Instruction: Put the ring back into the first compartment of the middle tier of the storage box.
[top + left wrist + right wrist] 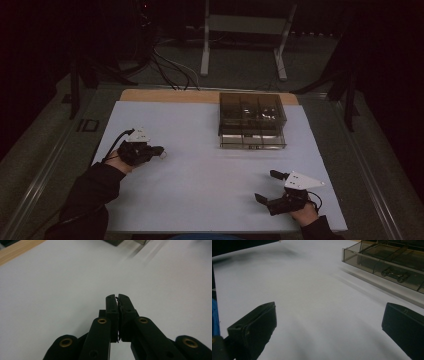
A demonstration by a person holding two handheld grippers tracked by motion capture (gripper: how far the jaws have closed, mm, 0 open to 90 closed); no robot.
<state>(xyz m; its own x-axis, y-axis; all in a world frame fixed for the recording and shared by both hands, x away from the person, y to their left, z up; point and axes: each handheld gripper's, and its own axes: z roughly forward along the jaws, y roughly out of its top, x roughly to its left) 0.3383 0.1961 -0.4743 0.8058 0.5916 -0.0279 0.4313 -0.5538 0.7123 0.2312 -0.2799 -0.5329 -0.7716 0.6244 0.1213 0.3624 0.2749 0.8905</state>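
Two grippers idle: left gripper [161, 150] jaws together, right gripper [269, 186] jaws apart; probably reach next for upper-right tray [252, 142].

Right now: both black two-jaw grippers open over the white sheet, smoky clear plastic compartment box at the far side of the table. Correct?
One error. The left gripper is shut, its jaws pressed together with nothing visibly between them, as the left gripper view shows. The right gripper is open, jaws wide apart. The smoky clear plastic compartment box does sit at the far side of the white sheet.
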